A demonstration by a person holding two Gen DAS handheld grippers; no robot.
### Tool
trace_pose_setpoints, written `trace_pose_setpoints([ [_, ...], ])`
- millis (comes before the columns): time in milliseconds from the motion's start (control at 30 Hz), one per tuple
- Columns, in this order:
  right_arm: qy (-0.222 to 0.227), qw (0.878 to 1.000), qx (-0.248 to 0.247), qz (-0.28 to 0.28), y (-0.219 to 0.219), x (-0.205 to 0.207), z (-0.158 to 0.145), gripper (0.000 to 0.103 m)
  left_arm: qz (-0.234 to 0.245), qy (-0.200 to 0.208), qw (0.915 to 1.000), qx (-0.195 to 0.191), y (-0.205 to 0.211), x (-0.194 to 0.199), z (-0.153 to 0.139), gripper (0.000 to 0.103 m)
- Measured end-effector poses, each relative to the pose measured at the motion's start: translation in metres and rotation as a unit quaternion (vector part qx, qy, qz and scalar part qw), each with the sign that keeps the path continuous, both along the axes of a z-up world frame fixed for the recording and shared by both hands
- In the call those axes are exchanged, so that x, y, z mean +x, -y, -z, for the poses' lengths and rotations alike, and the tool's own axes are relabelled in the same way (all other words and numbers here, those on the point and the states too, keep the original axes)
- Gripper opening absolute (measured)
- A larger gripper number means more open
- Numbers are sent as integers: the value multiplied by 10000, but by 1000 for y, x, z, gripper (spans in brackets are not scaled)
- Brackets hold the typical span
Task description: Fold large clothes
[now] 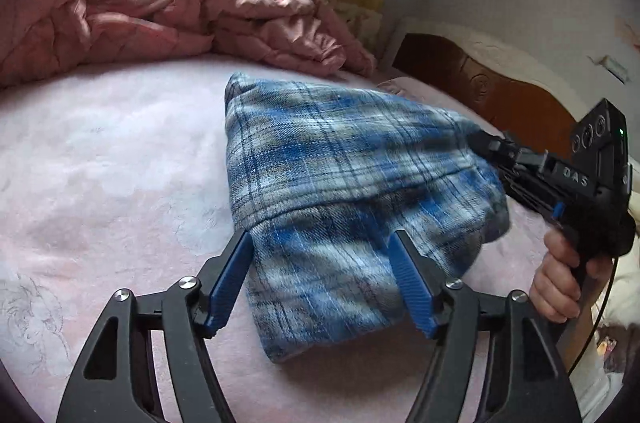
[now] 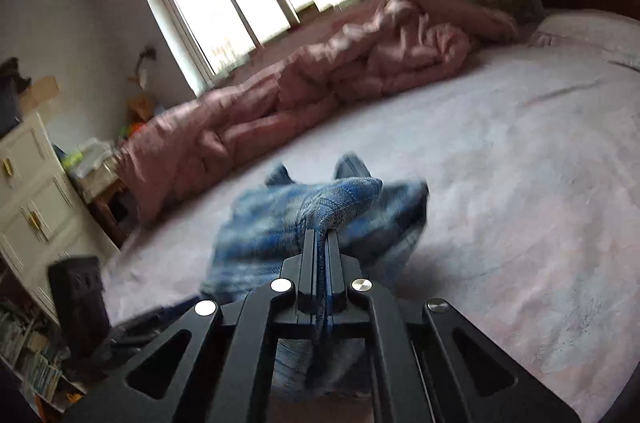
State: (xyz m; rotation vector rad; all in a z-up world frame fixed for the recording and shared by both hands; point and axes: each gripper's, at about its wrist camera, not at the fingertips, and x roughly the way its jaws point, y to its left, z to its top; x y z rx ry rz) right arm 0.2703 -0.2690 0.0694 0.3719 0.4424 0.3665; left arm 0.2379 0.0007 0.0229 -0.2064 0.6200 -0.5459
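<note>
On the bed (image 1: pixel 100 163), well short of the rumpled pink quilt (image 1: pixel 160 19) heaped along its window side, the blue plaid garment (image 1: pixel 340 163) lay in a partly folded bundle on the pale pink sheet. Its edge away from the quilt was lifted off the bed, because the right gripper (image 1: pixel 478 143) had its jaws closed tight on a pinch of the cloth; the right wrist view showed the fabric squeezed between the two shut fingers, with a tail of it hanging down behind them. The left gripper (image 1: pixel 322 281) hovered at the end of the garment nearest its camera, jaws spread wide, one blue pad (image 1: pixel 230 283) just off the cloth's side edge and the other over the plaid, pressing on nothing. A hand (image 1: pixel 560 283) held the right tool's handle, on the side of the garment away from the quilt.

By my reading, the step was a fold in the making: one corner secured, the second not yet taken. Next, the left gripper would likely need to drop onto the near edge and close, so both could carry the fold together. Cloth this soft would probably sag if lifted from one point.
</note>
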Motion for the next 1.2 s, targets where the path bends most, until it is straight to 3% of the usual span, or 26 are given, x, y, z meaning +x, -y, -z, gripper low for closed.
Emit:
trace_pose_setpoints([
  [67,106,9992,-286,250,-1,-5,-5,3,159,263,9995,-1,3,-11,-5,95],
  [100,119,9977,-493,445,-3,-4,-5,3,236,313,9992,92,9,-12,-6,101],
  [200,-155,9908,-1083,800,-8,9,7,3,41,-145,9964,834,30,2,8,103],
  [267,-527,9903,-1012,791,-3,18,21,3,-72,-504,9930,1064,34,12,19,100],
  [333,-598,9927,-775,708,1,14,24,3,14,-425,9963,751,27,9,15,97],
  [433,-335,9858,-1322,978,-7,2,17,3,66,148,9998,143,10,-10,-1,98],
  [500,-419,9788,-1634,1162,-9,2,21,3,115,322,9994,-114,4,-16,-6,99],
  [567,-606,9833,-1337,1074,1,3,25,3,57,269,9996,-47,6,-13,-5,99],
  [667,-348,9922,-834,861,11,-11,15,3,-46,-53,9998,167,12,-1,2,99],
  [833,-12,9994,-309,-175,-4,-30,-2,4,-56,-325,9995,19,8,5,10,99],
  [867,-68,9990,-294,-344,-9,-29,-2,11,-52,-302,9995,53,9,4,9,99],
  [900,-219,9981,-253,-510,-16,-26,2,28,-50,-291,9995,124,12,5,10,99],
  [967,-394,9981,-130,-463,-21,-24,10,49,-76,-250,9994,235,14,4,10,99],
  [1067,-647,9975,-160,-243,-25,-23,19,52,-102,-317,9990,300,15,7,12,99],
  [1167,-1423,9863,-779,291,-29,-10,37,57,-176,-334,9983,452,19,7,13,99],
  [1200,-1603,9840,-731,271,-26,-7,42,58,-215,-225,9983,486,19,3,11,99],
])
